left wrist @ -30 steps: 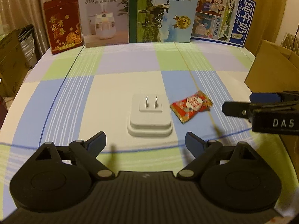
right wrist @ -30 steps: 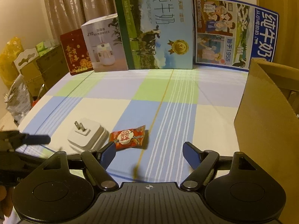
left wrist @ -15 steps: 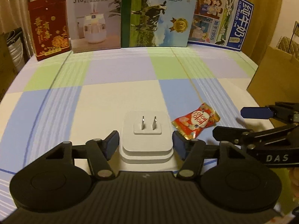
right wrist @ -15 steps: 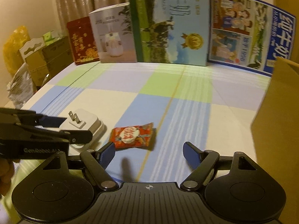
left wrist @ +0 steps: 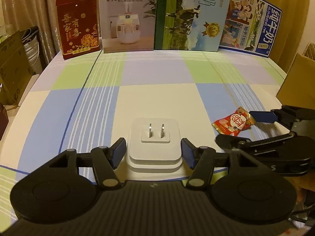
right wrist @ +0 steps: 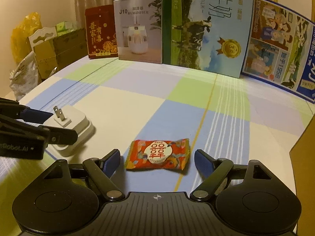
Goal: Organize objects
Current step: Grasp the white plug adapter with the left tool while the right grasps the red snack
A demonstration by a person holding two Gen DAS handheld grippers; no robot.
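A white, stepped square plastic plug adapter (left wrist: 154,144) lies on the checked blue, green and cream tablecloth (left wrist: 157,74) with its two metal prongs pointing up, and the left gripper (left wrist: 153,152) brackets it: the blue pads stand just beside its left and right flanks with a thin gap on each side, so the jaws are parted around it rather than clamped; they have just been opening a little again after a sharp narrowing, with the adapter between them. To the adapter's right lies a small red foil sweet wrapper (right wrist: 158,154) bearing a white round label with a red double-happiness character and fine print too small to read. The right gripper (right wrist: 157,163) straddles this sweet, its jaws wide apart and having just opened slightly more, neither blue pad touching the wrapper. On that gripper's black body, seen from the left wrist, only a letter "S" shows; on the left gripper's body, seen from the right wrist, "Robot.AI" can be read. Along the far edge of the table stand four cartons: a dark red box with gold Chinese characters and flowers (left wrist: 78,22), a white box printed "J10 HUMIDIFIER" with a picture of the device (left wrist: 127,17), a tall green-and-sky-blue milk carton reading "PURE MILK" with cows and a gold medal (left wrist: 192,15), and a blue-edged milk carton with cartoon figures and "1956" (left wrist: 250,21). A brown cardboard box (left wrist: 299,82) stands at the right edge.
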